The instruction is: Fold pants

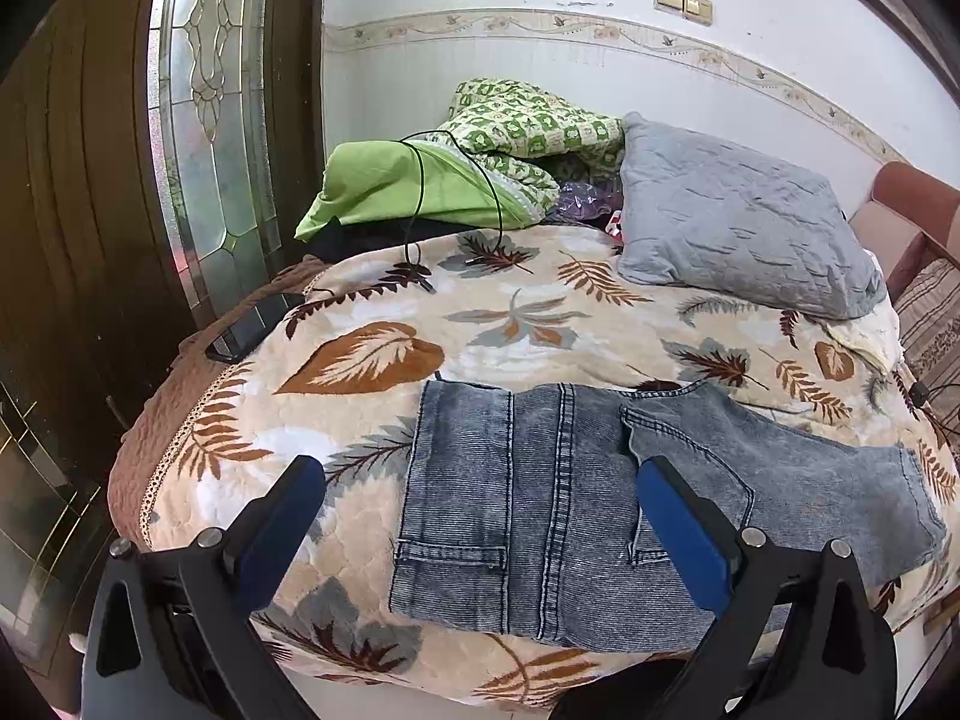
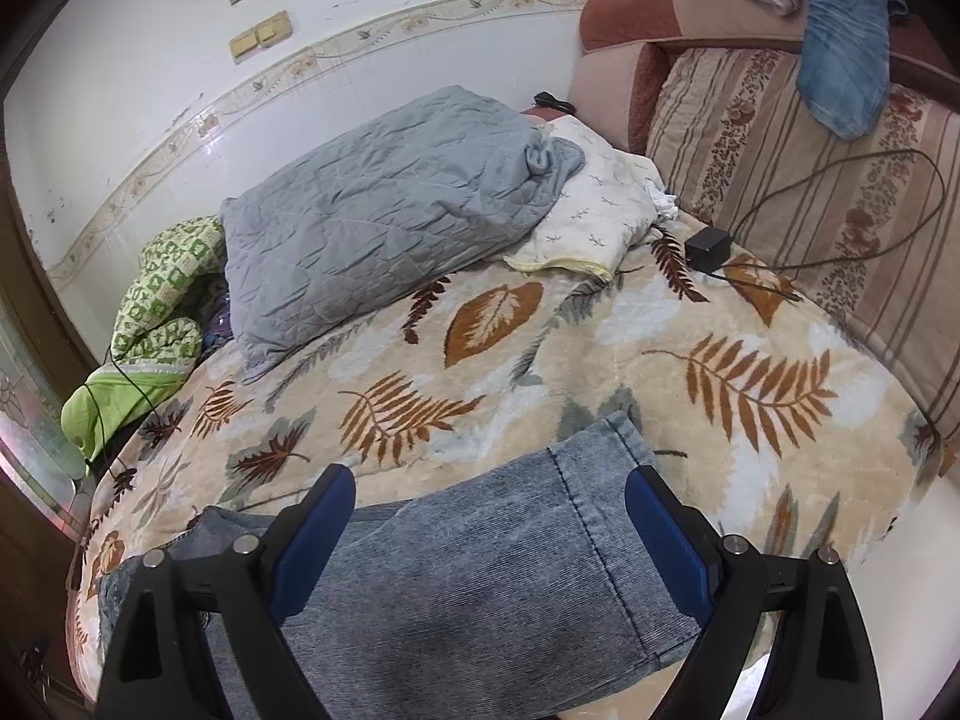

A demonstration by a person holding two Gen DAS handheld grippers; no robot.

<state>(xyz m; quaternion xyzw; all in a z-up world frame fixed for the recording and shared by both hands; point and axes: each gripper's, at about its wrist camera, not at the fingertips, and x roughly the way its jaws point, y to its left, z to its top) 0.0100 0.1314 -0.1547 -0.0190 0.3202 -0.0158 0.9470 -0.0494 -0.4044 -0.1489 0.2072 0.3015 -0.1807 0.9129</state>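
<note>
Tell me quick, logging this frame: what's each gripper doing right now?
Left gripper: open, holding nothing, above the denim pants.
Right gripper: open, empty, over the pant leg.

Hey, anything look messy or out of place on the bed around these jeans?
Yes. A phone lies right at the bed's left edge, where it might slip off. A black charger and its cable trail across the leaf blanket near the headboard. The jeans lie flat; both grippers are open.
</note>
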